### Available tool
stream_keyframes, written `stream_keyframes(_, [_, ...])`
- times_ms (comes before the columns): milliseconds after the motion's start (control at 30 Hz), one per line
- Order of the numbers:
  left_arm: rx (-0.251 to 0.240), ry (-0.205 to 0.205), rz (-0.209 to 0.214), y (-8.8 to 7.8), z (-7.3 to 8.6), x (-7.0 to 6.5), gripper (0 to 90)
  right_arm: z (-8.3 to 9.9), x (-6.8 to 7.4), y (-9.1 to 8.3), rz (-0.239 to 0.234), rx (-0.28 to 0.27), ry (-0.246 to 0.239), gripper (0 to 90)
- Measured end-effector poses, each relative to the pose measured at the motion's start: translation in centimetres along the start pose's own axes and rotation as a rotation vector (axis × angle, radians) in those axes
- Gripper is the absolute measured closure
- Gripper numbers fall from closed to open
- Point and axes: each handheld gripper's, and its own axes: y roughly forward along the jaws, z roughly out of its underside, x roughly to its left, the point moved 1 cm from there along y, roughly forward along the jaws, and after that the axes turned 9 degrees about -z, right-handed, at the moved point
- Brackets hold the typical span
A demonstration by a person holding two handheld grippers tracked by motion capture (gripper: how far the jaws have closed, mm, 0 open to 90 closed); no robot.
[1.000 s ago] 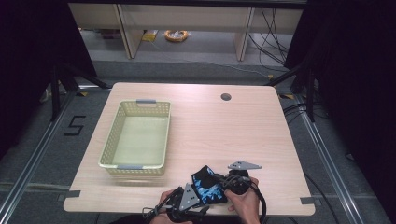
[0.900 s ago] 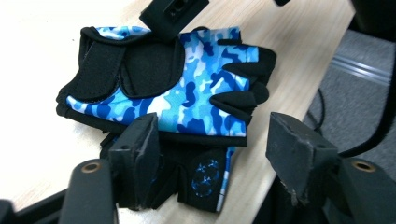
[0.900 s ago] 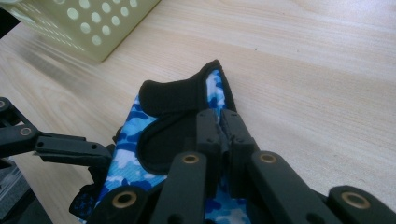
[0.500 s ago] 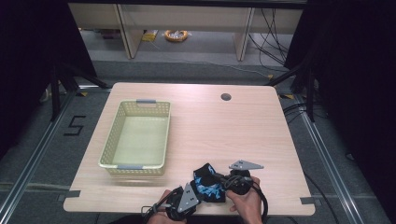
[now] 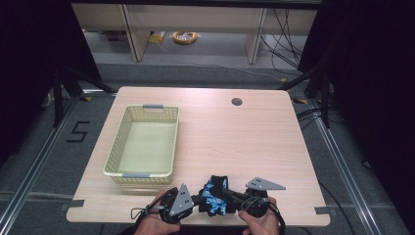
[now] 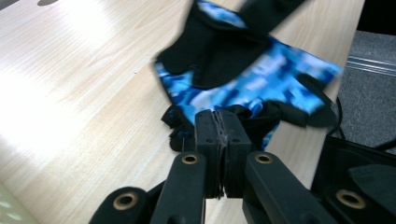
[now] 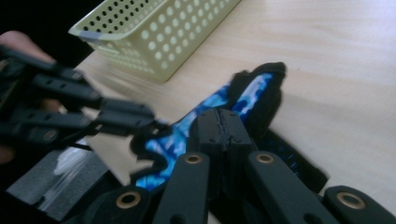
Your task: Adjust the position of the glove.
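A blue-and-black patterned glove (image 5: 215, 196) is held between my two grippers just over the front edge of the wooden table (image 5: 244, 137). My left gripper (image 5: 198, 201) comes in from the left and is shut on the glove's dark lower hem (image 6: 261, 79); the jaws (image 6: 218, 119) are pressed together on the fabric. From the right, my right gripper (image 5: 230, 197) is shut on the glove's other edge (image 7: 205, 121), its jaws (image 7: 219, 119) likewise pressed together. The left gripper (image 7: 140, 119) also appears blurred in the right gripper view.
A pale yellow perforated basket (image 5: 142, 174) stands empty on the table's left half, close to my left hand; its corner (image 7: 154, 42) shows in the right gripper view. A round cable hole (image 5: 237, 102) lies near the far edge. Dark floor surrounds the table.
Both hands have drawn slightly apart, the left one going left and the right one going right, with the glove spread between them. The basket has not moved.
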Motion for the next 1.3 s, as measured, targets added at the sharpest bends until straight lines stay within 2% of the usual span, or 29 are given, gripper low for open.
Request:
stream_keyframes(33, [-0.014, -0.017, 0.002, 0.1, 0.0, 0.0, 87.6, 0.3, 0.2, 0.0, -0.004, -0.001, 0.009, 89.0])
stream_keyframes(67, [-0.018, 0.000, -0.002, 0.1, 0.0, 0.2, 87.6, 0.5, 0.7, -0.2, 0.011, 0.013, 0.039, 89.0])
stream_keyframes(100, [-0.027, -0.016, -0.002, 0.2, -0.1, 0.2, 87.6, 0.7, 0.7, -0.1, -0.010, 0.002, 0.025, 89.0])
stream_keyframes(200, [-0.035, 0.016, -0.002, 0.4, -0.4, 0.6, 87.6, 1.3, 1.2, -0.2, -0.013, 0.007, 0.011, 89.1])
stream_keyframes(233, [-0.026, 0.020, -0.002, 0.3, -0.5, 0.7, 87.6, 1.4, 1.4, -0.2, -0.020, 0.004, 0.024, 89.1])
stream_keyframes(267, [-0.047, 0.002, -0.008, 0.5, -0.6, 0.6, 87.6, 1.6, 1.7, -0.2, -0.026, 0.006, 0.051, 89.1])
stream_keyframes(333, [-0.044, 0.008, 0.001, 0.6, -0.7, 0.8, 87.6, 1.8, 1.6, -0.4, -0.020, -0.004, 0.047, 89.1])
stream_keyframes(367, [-0.044, 0.007, 0.006, 0.9, -0.6, 0.8, 87.6, 1.9, 1.6, -0.4, -0.026, 0.001, 0.072, 89.1])
stream_keyframes(400, [-0.042, 0.007, 0.004, 1.2, -0.4, 0.8, 87.6, 2.0, 1.2, -0.4, 0.000, 0.009, 0.019, 89.0])
stream_keyframes(433, [-0.023, 0.020, 0.009, 1.5, -0.2, 0.9, 87.6, 2.3, 1.1, -0.3, -0.002, 0.012, 0.036, 89.0])
stream_keyframes(467, [-0.028, -0.003, 0.018, 1.9, 0.0, 0.8, 87.5, 2.6, 1.2, -0.1, -0.007, 0.022, 0.074, 88.9])
stream_keyframes(500, [-0.006, 0.011, 0.021, 2.0, 0.3, 0.8, 87.5, 2.9, 0.8, 0.0, 0.002, 0.031, 0.039, 88.8])
stream_keyframes(533, [-0.013, -0.007, 0.028, 2.2, 0.5, 0.7, 87.5, 3.1, 0.6, 0.2, 0.016, 0.058, 0.044, 88.4])
stream_keyframes(567, [0.008, 0.018, 0.032, 2.2, 0.6, 0.7, 87.5, 3.2, 0.5, 0.3, 0.025, 0.074, 0.033, 87.9])
stream_keyframes(600, [-0.009, 0.008, 0.032, 2.3, 0.6, 0.7, 87.4, 3.3, 0.5, 0.4, 0.032, 0.092, 0.022, 86.1])
stream_keyframes(633, [-0.012, 0.008, 0.033, 2.4, 0.7, 0.6, 87.4, 3.4, 0.9, 0.6, 0.018, 0.114, 0.064, 82.0])
stream_keyframes(667, [-0.003, 0.021, 0.033, 2.3, 0.7, 0.7, 87.4, 3.3, 0.6, 0.6, 0.015, 0.111, 0.021, 80.8])
stream_keyframes(733, [0.000, -0.014, 0.043, 2.2, 0.7, 0.7, 87.3, 2.7, 0.7, 0.1, 0.044, 0.119, -0.034, 77.1])
stream_keyframes(767, [-0.011, -0.027, 0.039, 2.2, 0.8, 0.6, 87.3, 2.4, 0.9, -0.1, 0.039, 0.116, -0.050, 75.2])
stream_keyframes(800, [0.008, -0.020, 0.050, 2.1, 0.7, 0.8, 87.3, 1.9, 0.8, -0.4, 0.058, 0.118, -0.093, 72.8])
stream_keyframes(833, [0.002, -0.018, 0.053, 2.2, 0.8, 0.8, 87.3, 1.5, 0.9, -0.7, 0.083, 0.122, -0.106, 70.6])
stream_keyframes(867, [0.003, 0.002, 0.036, 2.1, 0.8, 0.8, 87.3, 1.0, 0.7, -1.1, 0.109, 0.116, -0.149, 69.9])
stream_keyframes(933, [0.004, 0.000, 0.040, 2.1, 0.8, 0.8, 87.3, 0.3, 0.4, -1.4, 0.150, 0.134, -0.181, 68.6])
stream_keyframes(1000, [0.008, 0.005, 0.043, 2.1, 0.8, 0.8, 87.2, -0.1, -0.2, -1.2, 0.158, 0.156, -0.204, 67.1])
stream_keyframes(1100, [-0.003, -0.009, 0.056, 2.2, 0.8, 0.7, 87.1, -0.7, -1.5, -0.1, 0.132, 0.189, -0.168, 66.0])
stream_keyframes(1133, [0.006, 0.005, 0.066, 2.2, 0.8, 0.9, 87.1, -0.8, -1.7, 0.2, 0.122, 0.199, -0.155, 65.5])
stream_keyframes(1233, [0.010, 0.008, 0.057, 2.2, 0.8, 0.9, 87.1, -1.0, -2.3, 1.4, 0.103, 0.236, -0.141, 63.7])
stream_keyframes(1267, [0.010, -0.013, 0.057, 2.2, 0.8, 0.8, 87.2, -1.1, -2.4, 1.8, 0.100, 0.251, -0.122, 64.0])
stream_keyframes(1300, [0.014, -0.006, 0.056, 2.1, 0.8, 0.9, 87.2, -1.0, -2.6, 2.2, 0.088, 0.246, -0.109, 65.2])
